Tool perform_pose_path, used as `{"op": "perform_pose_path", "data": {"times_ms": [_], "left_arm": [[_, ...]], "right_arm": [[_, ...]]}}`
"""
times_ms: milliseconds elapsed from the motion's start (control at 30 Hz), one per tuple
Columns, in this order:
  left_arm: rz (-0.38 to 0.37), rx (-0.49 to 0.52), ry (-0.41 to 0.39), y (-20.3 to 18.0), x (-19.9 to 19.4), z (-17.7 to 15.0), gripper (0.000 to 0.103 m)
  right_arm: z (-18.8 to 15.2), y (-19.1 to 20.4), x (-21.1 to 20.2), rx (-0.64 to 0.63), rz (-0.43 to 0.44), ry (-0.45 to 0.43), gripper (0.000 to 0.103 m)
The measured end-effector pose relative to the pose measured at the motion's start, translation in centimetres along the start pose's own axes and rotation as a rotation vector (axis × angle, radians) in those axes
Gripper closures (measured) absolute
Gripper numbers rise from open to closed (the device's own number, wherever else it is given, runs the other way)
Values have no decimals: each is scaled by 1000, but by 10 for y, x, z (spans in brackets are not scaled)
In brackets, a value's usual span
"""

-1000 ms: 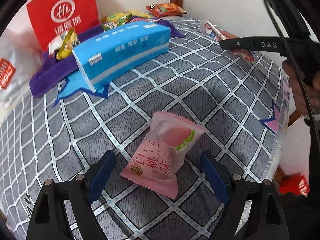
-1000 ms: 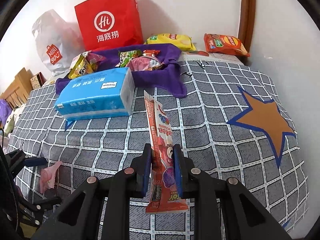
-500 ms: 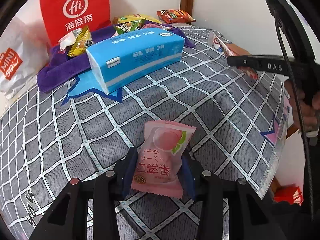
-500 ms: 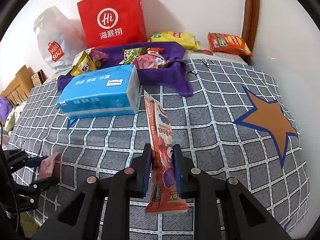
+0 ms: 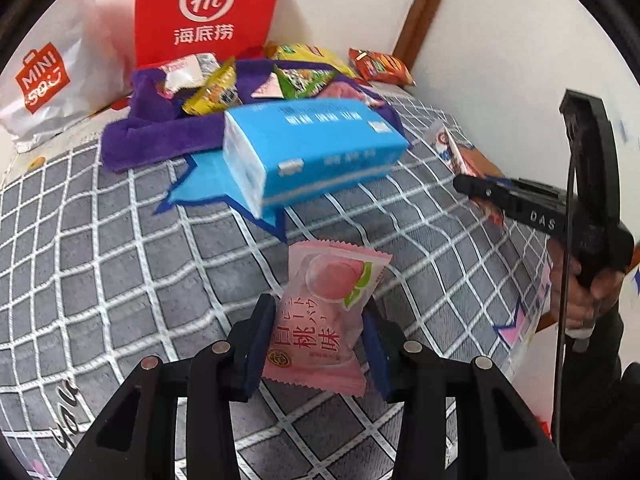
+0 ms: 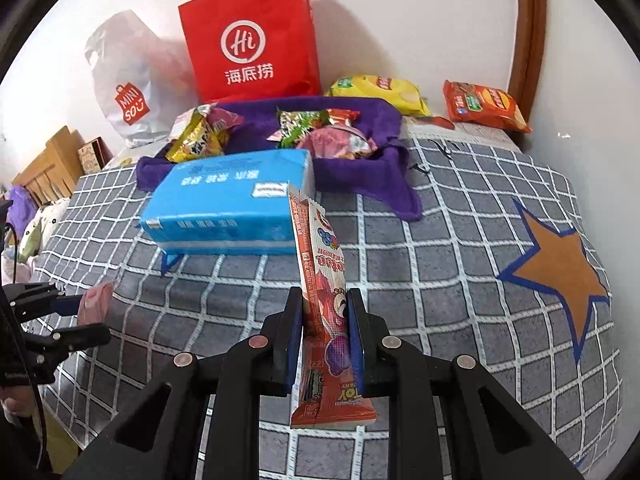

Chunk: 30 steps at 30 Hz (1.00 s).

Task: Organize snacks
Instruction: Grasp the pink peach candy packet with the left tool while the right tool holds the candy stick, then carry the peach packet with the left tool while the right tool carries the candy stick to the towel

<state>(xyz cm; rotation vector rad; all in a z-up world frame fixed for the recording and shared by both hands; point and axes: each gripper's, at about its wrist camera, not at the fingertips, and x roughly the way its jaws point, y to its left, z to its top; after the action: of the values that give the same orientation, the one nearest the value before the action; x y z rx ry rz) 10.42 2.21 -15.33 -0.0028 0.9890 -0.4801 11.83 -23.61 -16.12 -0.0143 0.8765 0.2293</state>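
Fingers (image 5: 262,332) above grey checked bedspread (image 5: 120,280)

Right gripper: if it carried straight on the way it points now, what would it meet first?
Probably the blue tissue pack, which lies ahead of the right gripper and its held red snack stick; depth is unclear, so maybe bare checked bedspread first.

Left hand-held gripper (image 5: 318,344): points steeply downward; both blue pads pressed against the sides of a pink snack packet (image 5: 324,320), which hangs clear of the surface below.
Left fingers (image 5: 258,344): black, blue-lined, drawn in to the width of the packet.
Right hand-held gripper (image 6: 324,340): angled downward, jaws clamped narrow on a long red snack stick (image 6: 324,308) that stands upright between the pads.
Right hand (image 5: 588,296): wrapped around the black grip of its tool, seen from the left wrist view.
Left tool from the right wrist view: at the left edge, partly cut off.
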Motion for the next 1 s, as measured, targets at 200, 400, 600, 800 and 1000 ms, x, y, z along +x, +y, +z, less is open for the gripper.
{"op": "perform_pose_path", "data": {"times_ms": [200,400,600,800,1000], "left_arm": [[30,-22,-37,8,-11,25,63],[42,-43,-63,11,-17,56,63],[55,-65,-87,18,-20,92,63],[73,-111,-114,35,-18,132,63],[49,-165,-132,55,-13,172,63]], "right_arm": [[19,4,3,-3,23,-11,82],[47,9,4,-28,35,-38,82],[82,13,10,-55,38,-59,82],[124,14,23,-71,41,-85,82],[163,16,43,-85,46,-99,82]]}}
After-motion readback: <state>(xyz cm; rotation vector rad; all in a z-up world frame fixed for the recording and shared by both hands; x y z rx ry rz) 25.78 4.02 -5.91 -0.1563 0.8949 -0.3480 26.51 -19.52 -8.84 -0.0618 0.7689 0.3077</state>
